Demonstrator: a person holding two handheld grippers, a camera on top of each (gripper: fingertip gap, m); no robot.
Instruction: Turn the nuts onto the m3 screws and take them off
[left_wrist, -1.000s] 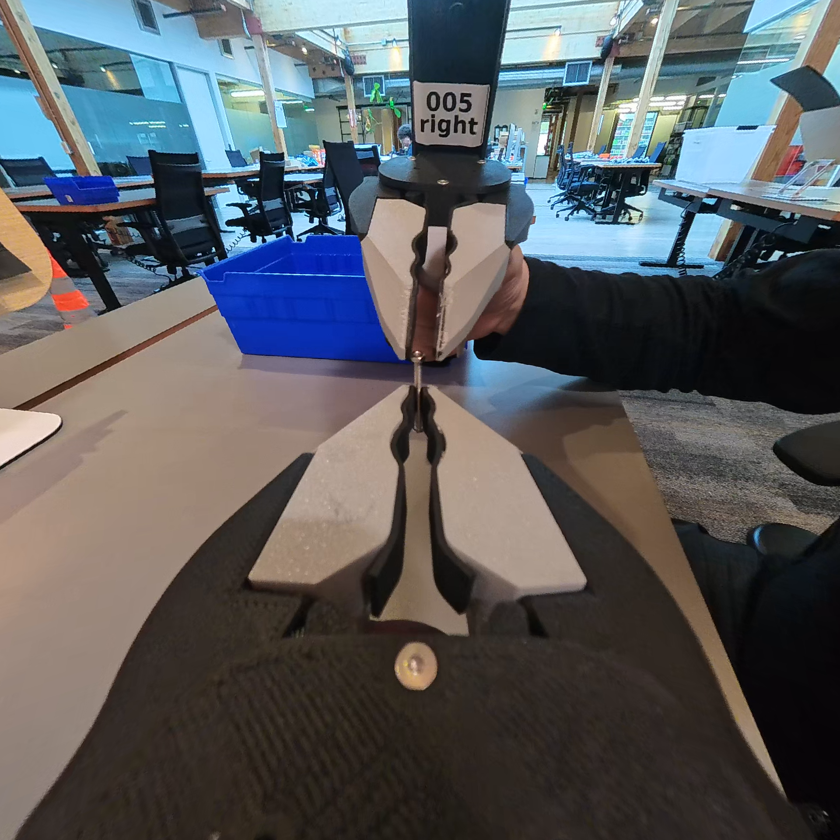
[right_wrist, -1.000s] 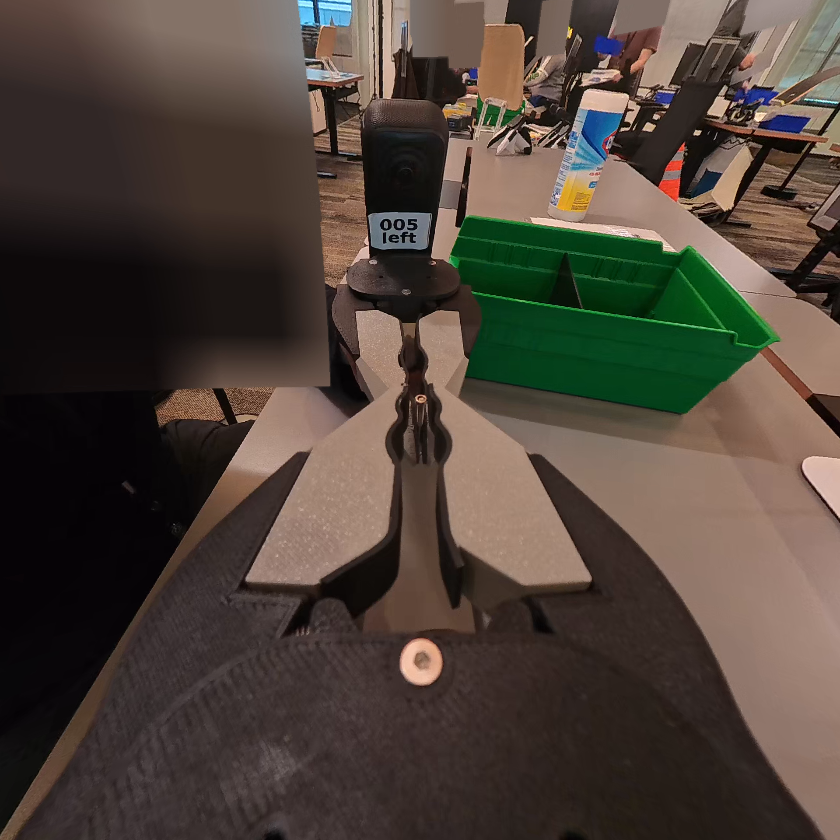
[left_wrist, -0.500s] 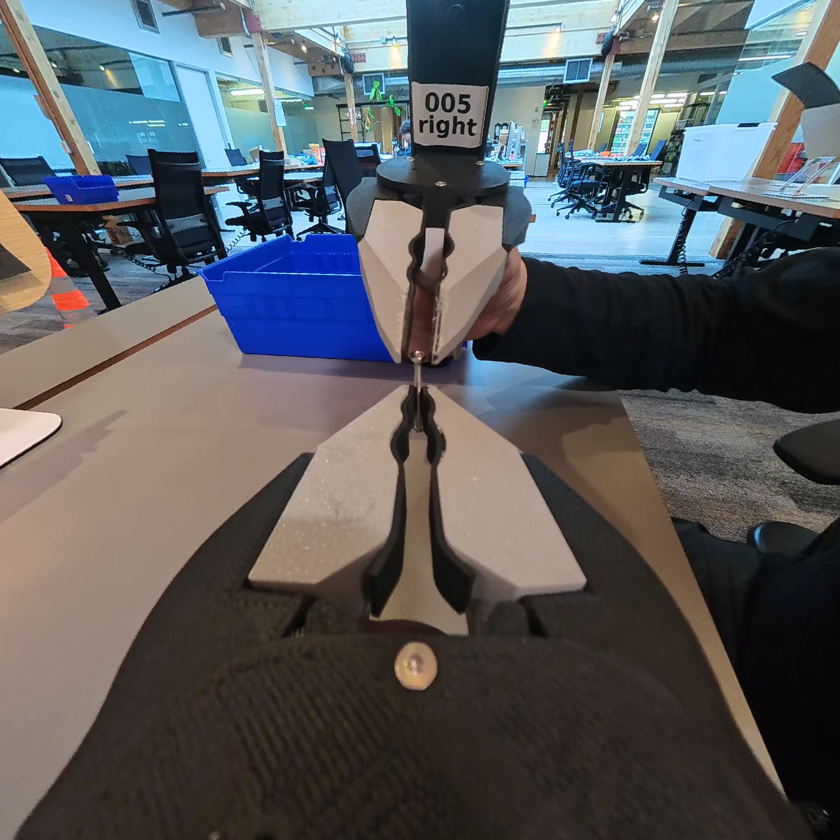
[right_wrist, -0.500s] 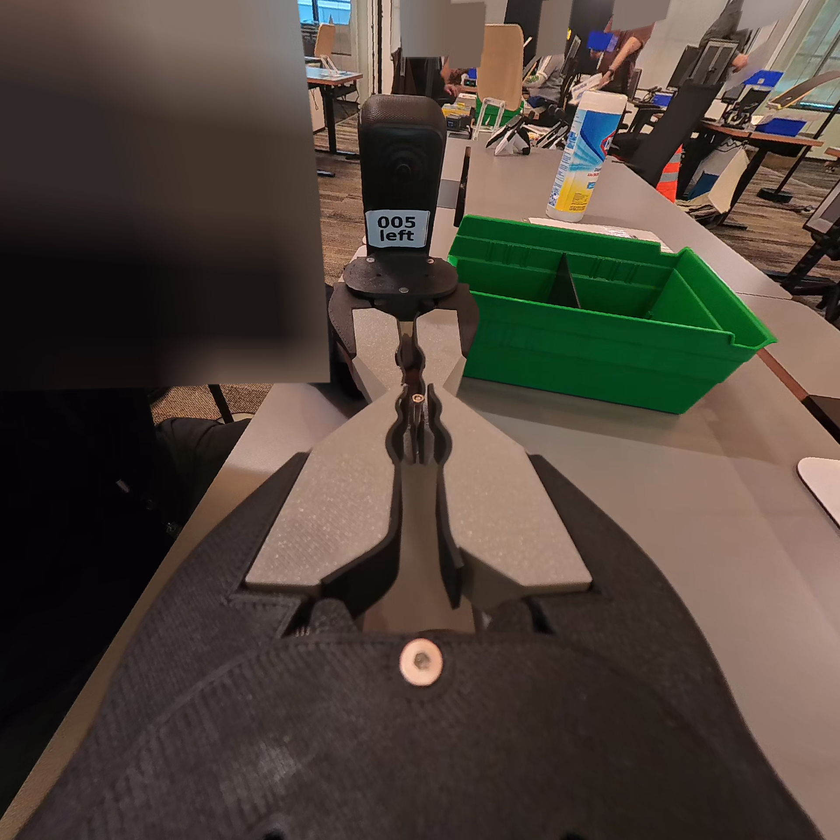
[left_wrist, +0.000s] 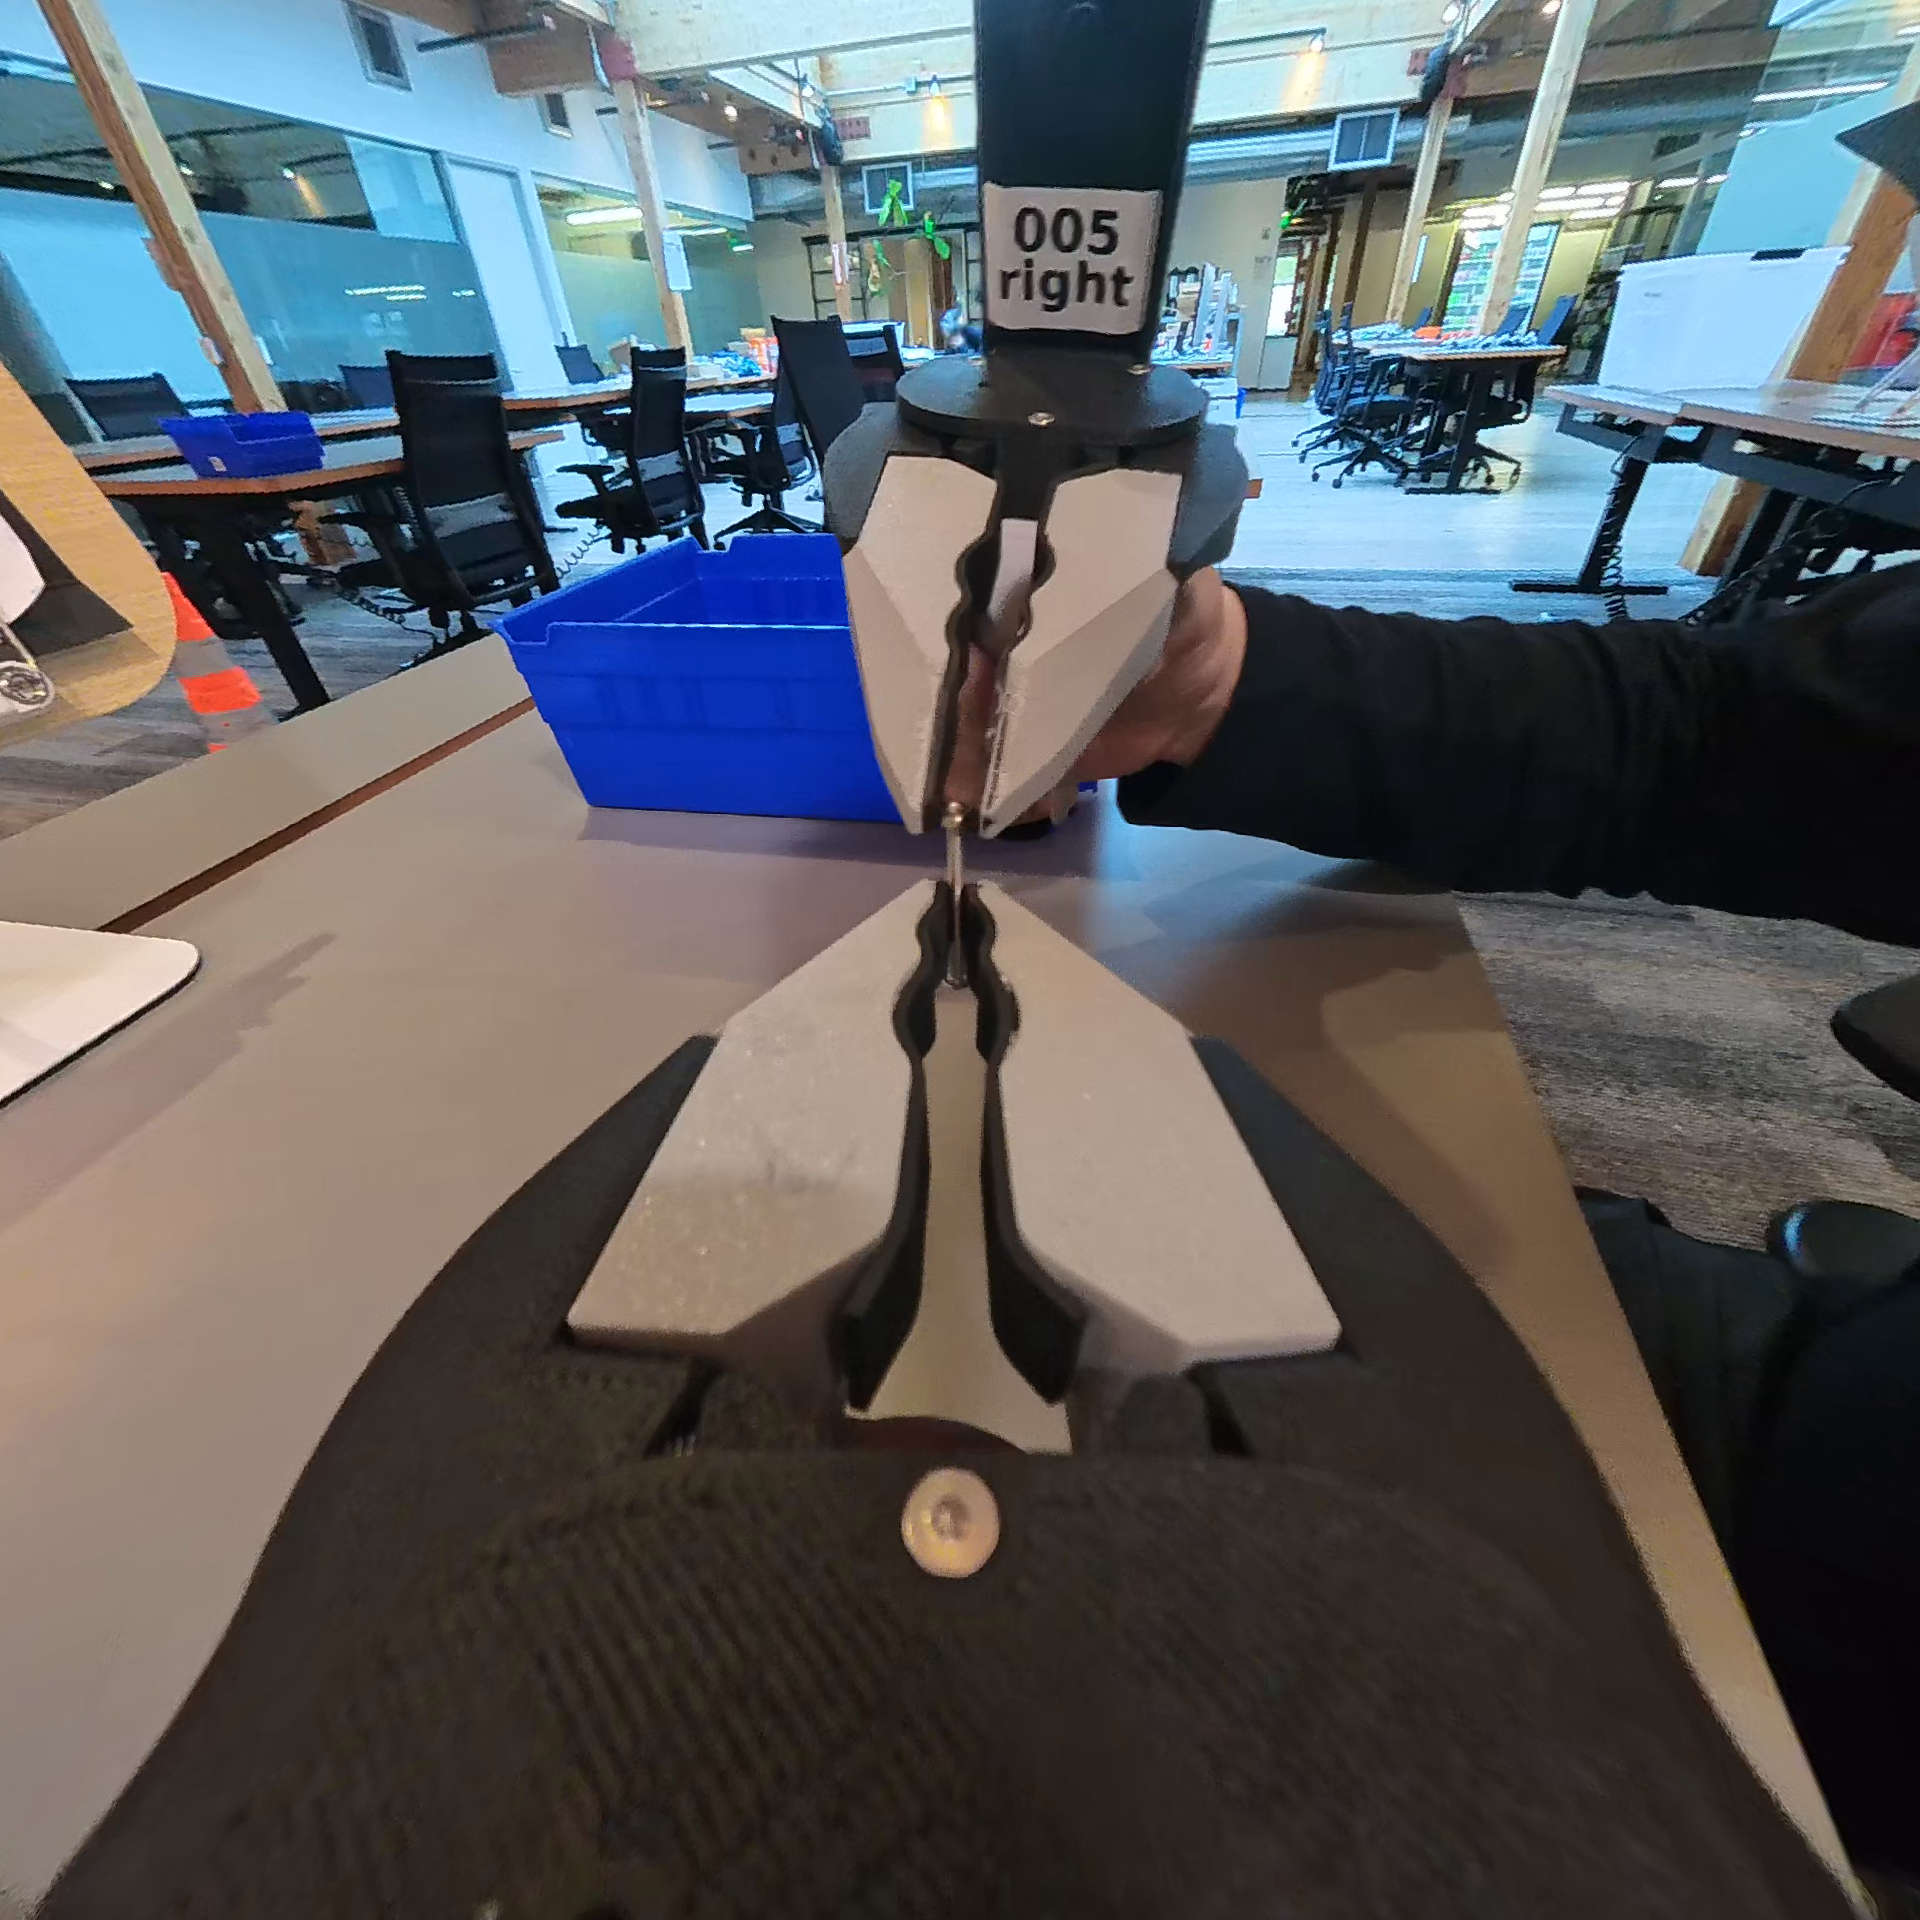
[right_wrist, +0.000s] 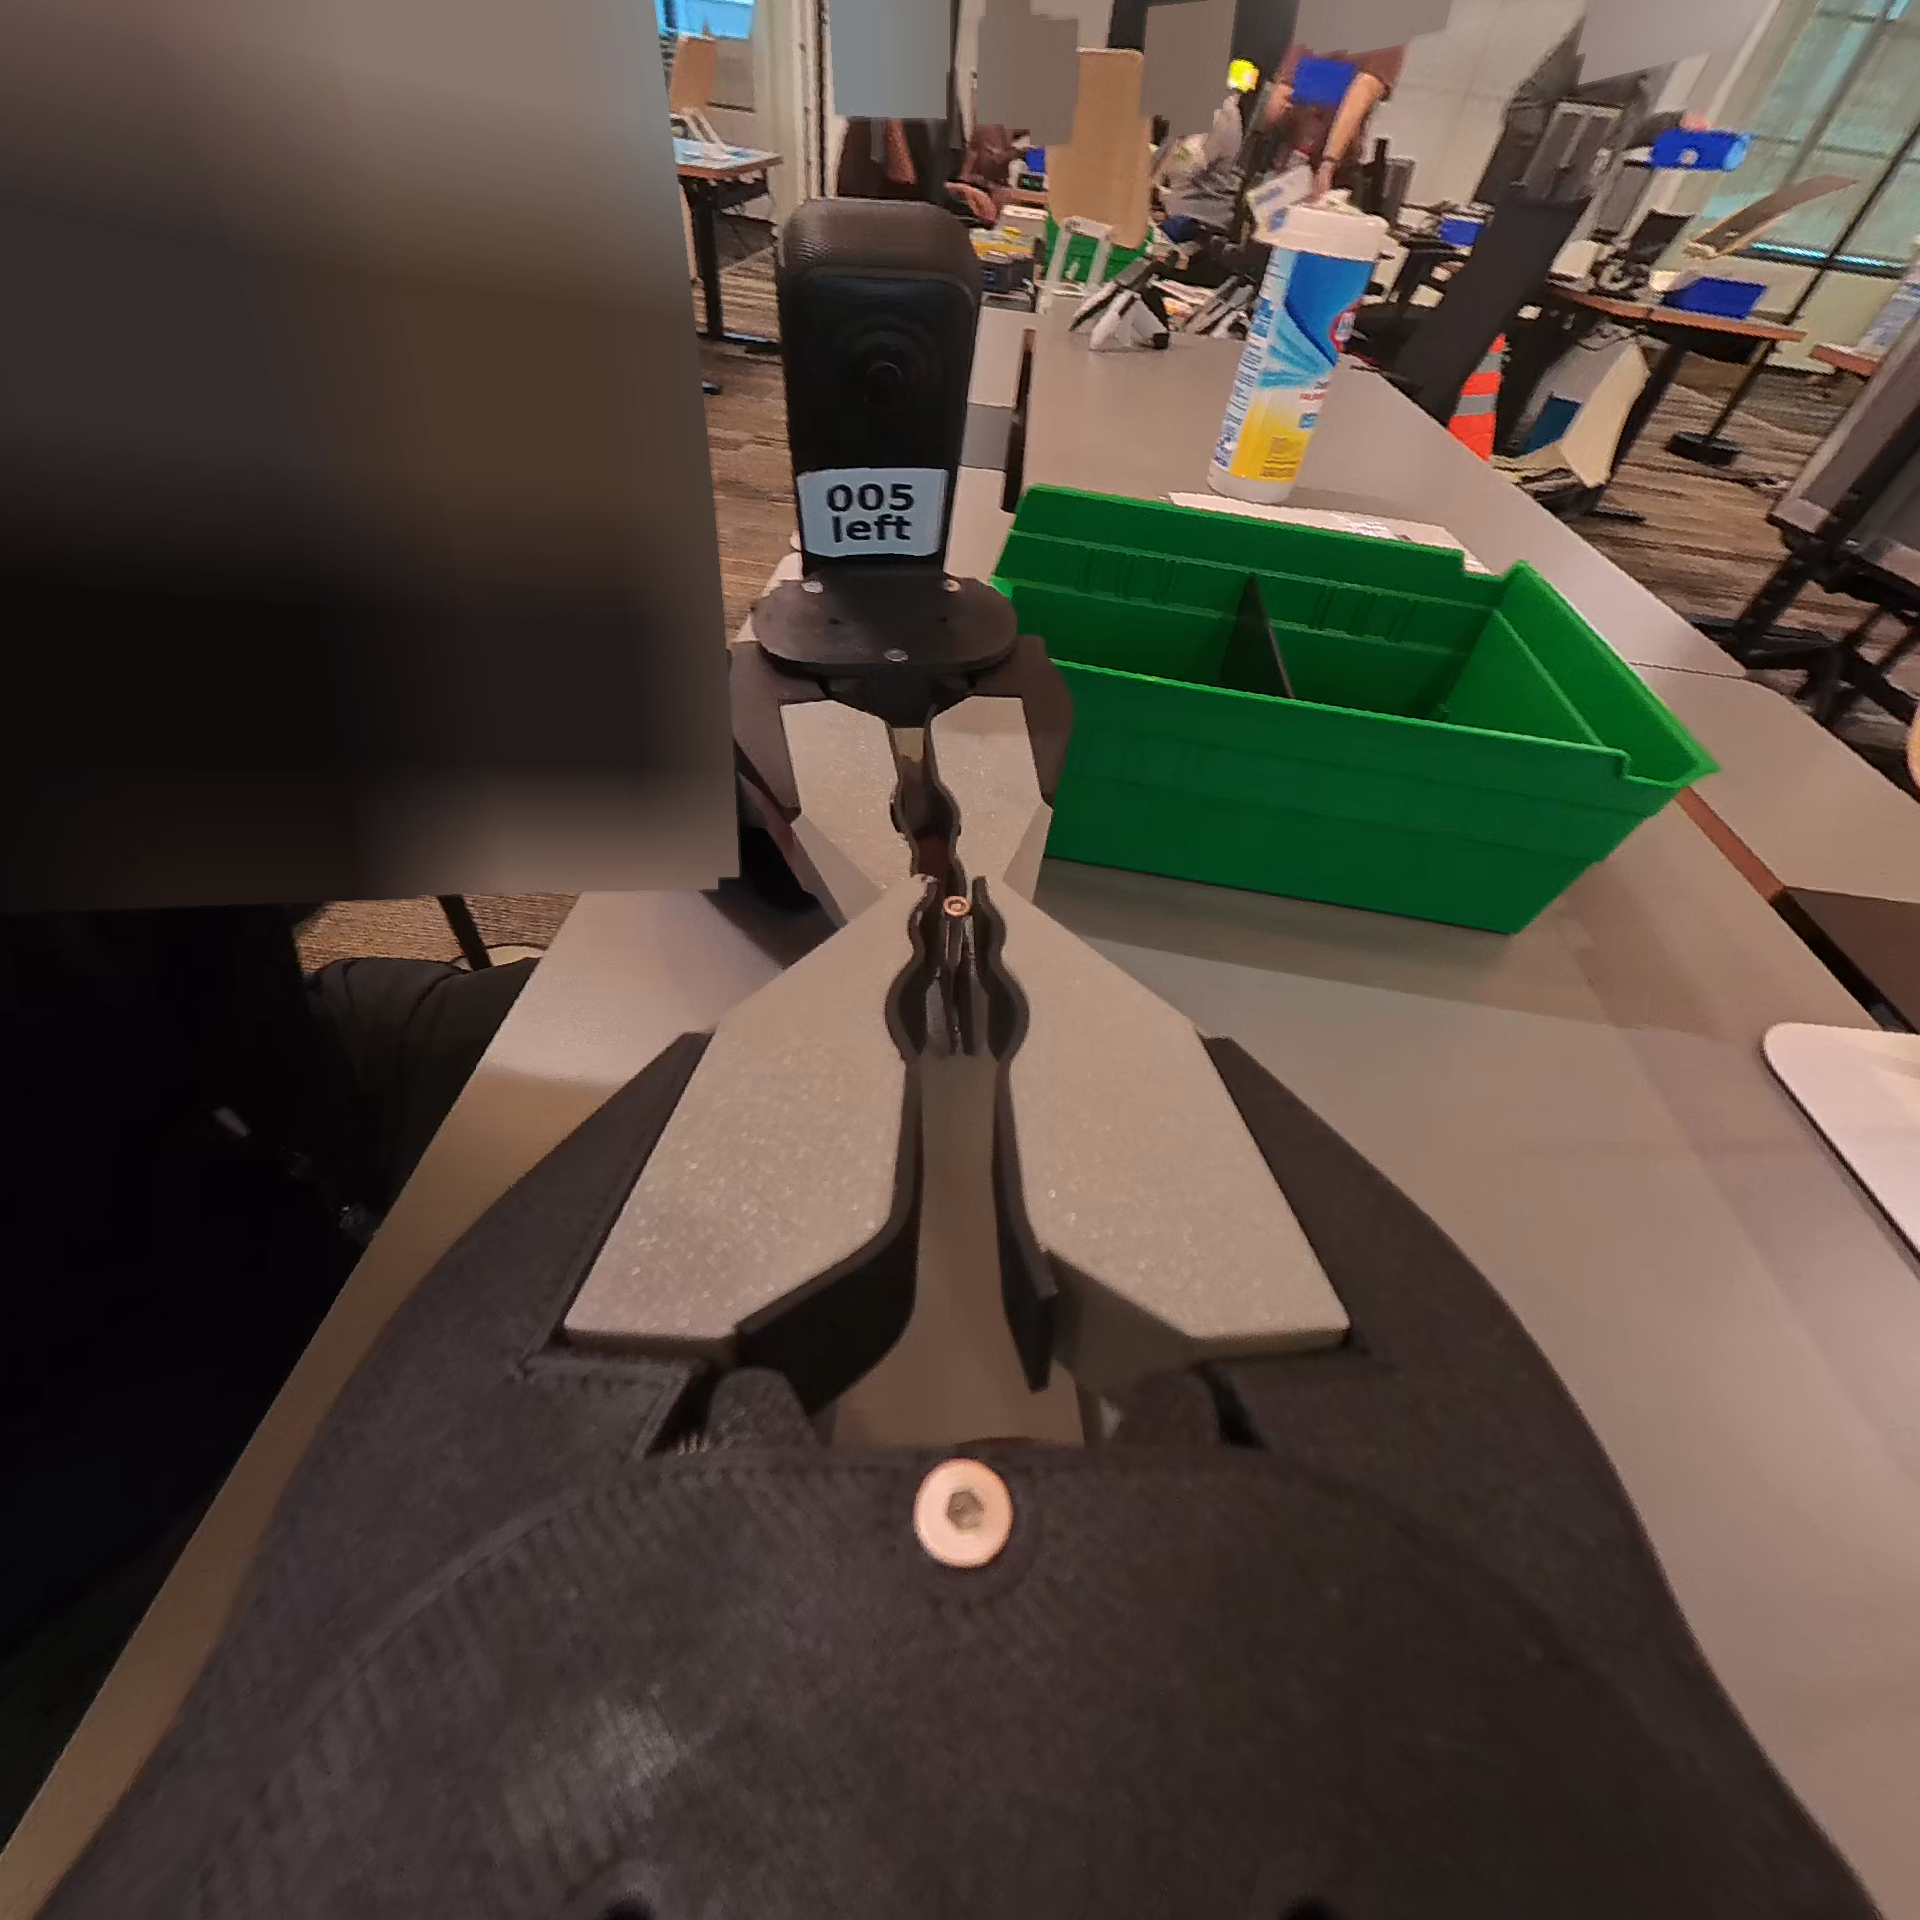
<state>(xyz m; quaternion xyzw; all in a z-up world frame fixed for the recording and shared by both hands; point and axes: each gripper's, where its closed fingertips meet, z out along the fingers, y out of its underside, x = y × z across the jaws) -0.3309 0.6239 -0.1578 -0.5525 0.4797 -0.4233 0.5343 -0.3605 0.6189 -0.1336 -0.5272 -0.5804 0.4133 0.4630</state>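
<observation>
Left wrist view: left gripper (left_wrist: 954, 914) clamped on screw (left_wrist: 954, 883) shank — right gripper (left_wrist: 956, 821) pinches its far end, nut unclear.

We see grey table (left_wrist: 364, 1039) under everything. Blue bin (left_wrist: 707, 707) near its far edge in left wrist view. Green bin (right_wrist: 1351, 748) with dark divider (right_wrist: 1252, 649) in right wrist view; wipes canister (right_wrist: 1294, 353) upright behind it. White pad (left_wrist: 62, 987) at table's side. Office chairs (left_wrist: 457, 488) and desks (left_wrist: 1455, 364) beyond.
</observation>
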